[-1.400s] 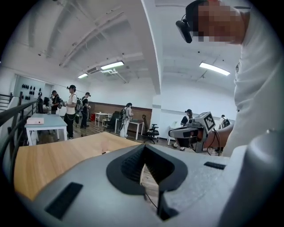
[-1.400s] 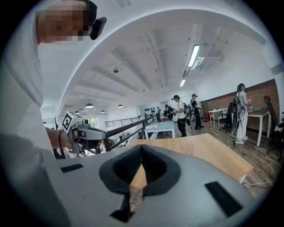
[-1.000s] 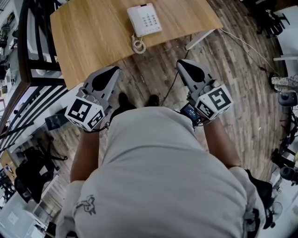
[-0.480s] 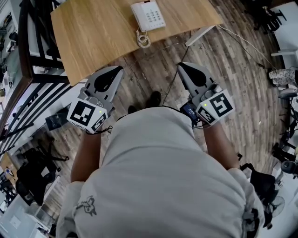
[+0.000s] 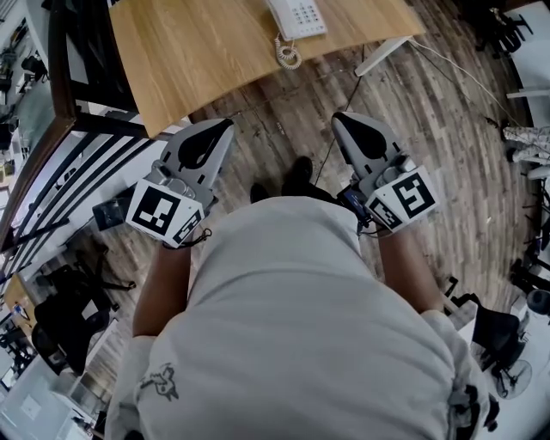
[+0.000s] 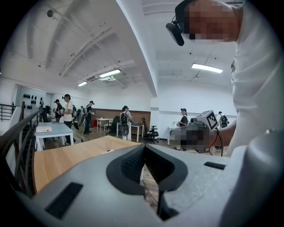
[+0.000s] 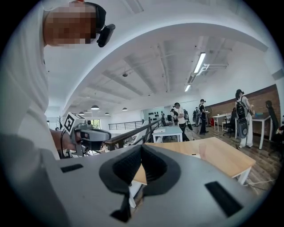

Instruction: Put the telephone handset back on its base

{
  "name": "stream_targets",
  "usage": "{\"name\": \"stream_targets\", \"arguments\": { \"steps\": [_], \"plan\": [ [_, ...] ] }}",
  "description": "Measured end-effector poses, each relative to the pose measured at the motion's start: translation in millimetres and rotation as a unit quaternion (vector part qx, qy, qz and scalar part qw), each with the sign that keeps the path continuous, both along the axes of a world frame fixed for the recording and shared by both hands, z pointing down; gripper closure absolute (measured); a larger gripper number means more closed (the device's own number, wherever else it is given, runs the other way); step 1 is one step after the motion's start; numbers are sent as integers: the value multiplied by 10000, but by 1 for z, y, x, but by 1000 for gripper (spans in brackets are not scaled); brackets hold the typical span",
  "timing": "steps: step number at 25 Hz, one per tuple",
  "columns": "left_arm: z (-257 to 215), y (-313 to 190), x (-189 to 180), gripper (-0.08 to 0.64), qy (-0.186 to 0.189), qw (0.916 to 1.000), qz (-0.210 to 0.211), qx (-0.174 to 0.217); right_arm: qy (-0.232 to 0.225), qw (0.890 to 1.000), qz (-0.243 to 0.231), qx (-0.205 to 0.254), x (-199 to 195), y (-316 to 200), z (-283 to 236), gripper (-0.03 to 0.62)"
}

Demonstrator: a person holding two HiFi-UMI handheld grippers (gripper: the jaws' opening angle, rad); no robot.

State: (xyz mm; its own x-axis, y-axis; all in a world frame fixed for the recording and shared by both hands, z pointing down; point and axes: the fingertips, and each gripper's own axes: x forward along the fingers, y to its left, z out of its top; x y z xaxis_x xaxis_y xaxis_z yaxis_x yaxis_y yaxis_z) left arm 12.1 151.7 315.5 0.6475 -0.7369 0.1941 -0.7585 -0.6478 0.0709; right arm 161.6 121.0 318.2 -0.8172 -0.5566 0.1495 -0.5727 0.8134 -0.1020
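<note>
Wooden table (image 5: 198, 51) carries the telephone (image 5: 296, 15); left gripper (image 5: 225, 125) and right gripper (image 5: 341, 119) are well short of it, jaws closed on nothing.

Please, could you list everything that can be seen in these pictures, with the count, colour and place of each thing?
Wooden table top: one, light brown, top of the head view.
Push-button telephone: one, white, on the table, partly cut off by the picture's edge.
Coiled cord: one, white, on the table beside the telephone.
Plank floor: one, grey-brown, under the table and the person.
Metal railing: one, black, left of the table.
Background people: several, standing far off in the room.
Shoes: two, black, on the floor.
Shirt: one, white, on the person.
Left gripper: one, grey, jaws together, empty, short of the table.
Right gripper: one, grey, jaws together, empty, short of the table.
</note>
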Motion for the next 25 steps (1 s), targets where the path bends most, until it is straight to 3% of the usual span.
{"name": "stream_targets", "arguments": {
  "steps": [9, 25],
  "plan": [
    [-4, 42, -23, 554, 54, 9999, 54, 90, -5, 9999, 65, 76, -23, 50, -3, 587],
    [-11, 69, -34, 554, 103, 9996, 164, 222, 96, 9996, 175, 187, -31, 80, -13, 588]
  ]
}}
